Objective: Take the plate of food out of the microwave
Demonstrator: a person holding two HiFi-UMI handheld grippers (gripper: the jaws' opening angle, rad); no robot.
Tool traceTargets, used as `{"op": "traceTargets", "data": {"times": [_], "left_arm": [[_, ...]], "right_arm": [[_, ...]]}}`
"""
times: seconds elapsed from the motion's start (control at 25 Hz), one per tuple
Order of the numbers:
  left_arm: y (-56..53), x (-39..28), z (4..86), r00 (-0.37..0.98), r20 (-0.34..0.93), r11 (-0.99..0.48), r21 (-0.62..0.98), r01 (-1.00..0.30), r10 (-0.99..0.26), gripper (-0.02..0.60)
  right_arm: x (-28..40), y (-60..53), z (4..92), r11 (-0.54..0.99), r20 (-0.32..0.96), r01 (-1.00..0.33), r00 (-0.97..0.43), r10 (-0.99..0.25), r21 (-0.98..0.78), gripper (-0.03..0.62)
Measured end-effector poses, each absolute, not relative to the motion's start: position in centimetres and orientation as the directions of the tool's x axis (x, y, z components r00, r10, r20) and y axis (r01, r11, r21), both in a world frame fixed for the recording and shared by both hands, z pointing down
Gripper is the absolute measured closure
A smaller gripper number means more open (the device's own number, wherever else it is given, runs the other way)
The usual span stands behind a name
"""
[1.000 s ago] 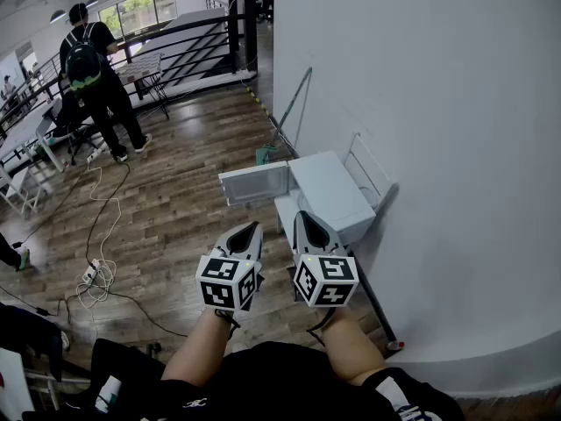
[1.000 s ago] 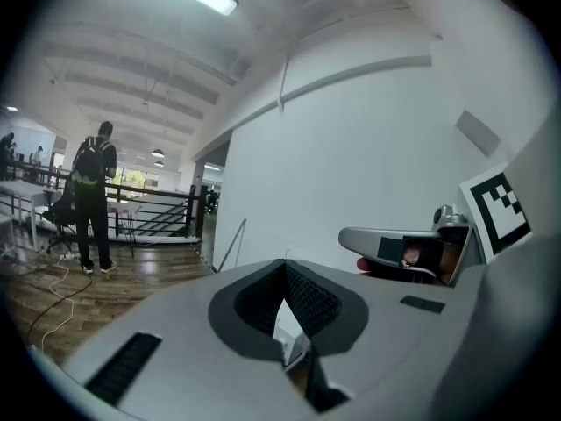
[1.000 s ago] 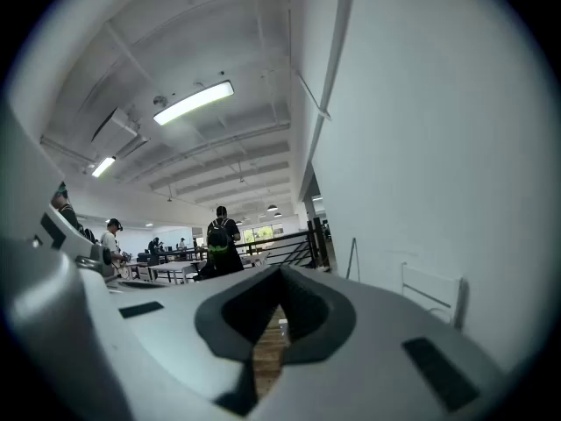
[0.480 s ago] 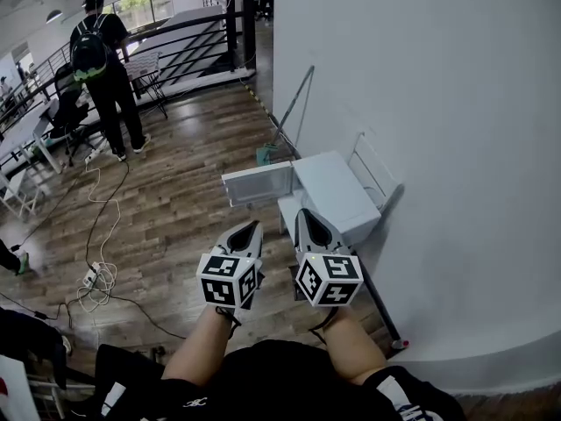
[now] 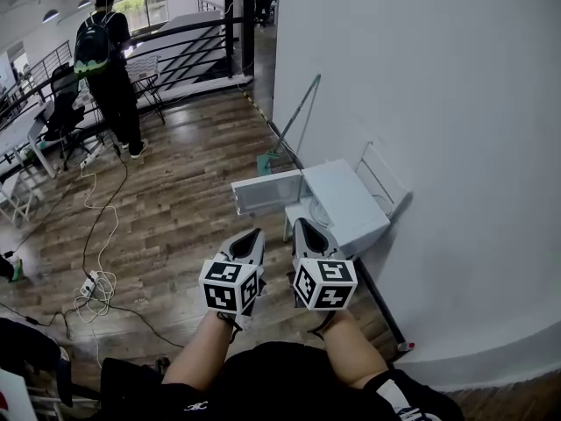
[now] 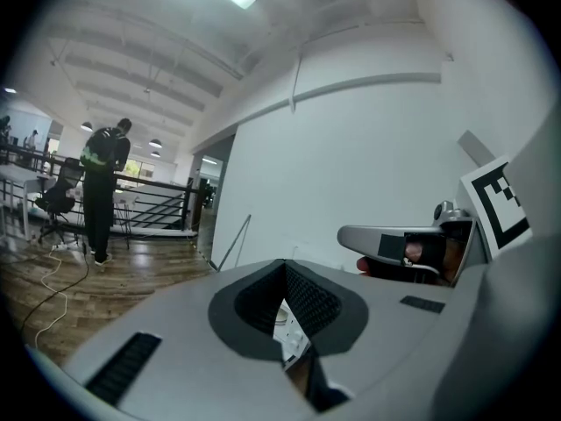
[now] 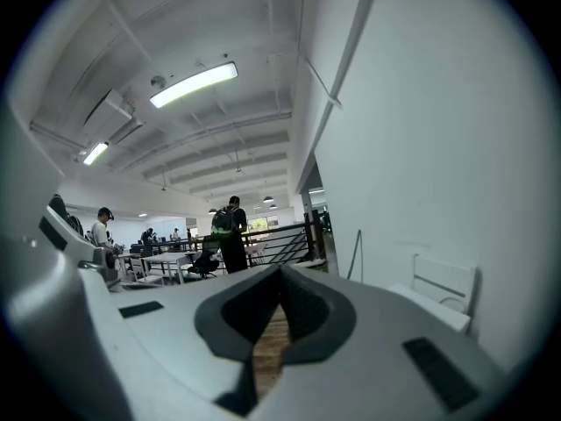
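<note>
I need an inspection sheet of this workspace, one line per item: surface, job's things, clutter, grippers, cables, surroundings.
Surface: wooden floor; no table near the grippers.
Job's things: white microwave low against the wall, door open; plate not seen.
Clutter: mop leaning on the wall; white rack behind the microwave.
Grippers: left gripper and right gripper both shut, empty, short of the microwave.
Cables: loose cables on the floor at the left.
Surroundings: white wall; black railing; person with a backpack by the desks.
</note>
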State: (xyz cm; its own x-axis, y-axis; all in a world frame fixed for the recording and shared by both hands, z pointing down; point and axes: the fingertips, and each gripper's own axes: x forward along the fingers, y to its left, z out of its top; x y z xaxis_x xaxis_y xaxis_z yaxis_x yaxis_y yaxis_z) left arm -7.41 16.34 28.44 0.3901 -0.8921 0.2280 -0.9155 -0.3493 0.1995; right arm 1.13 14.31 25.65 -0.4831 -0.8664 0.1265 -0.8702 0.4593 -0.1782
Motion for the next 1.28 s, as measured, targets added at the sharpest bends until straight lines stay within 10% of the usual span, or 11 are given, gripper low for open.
{"op": "traceTargets", "data": {"times": [1.28], "left_arm": [[2.8,-12.5,30.8,0.388,0.242,-0.340,0.216,-0.915,-0.889,0.584]], "right_arm": [[-2.8,-1.4,27.3,0.427,0.115,-0.891,-0.445,-0.888,-0.151,0.582]]}}
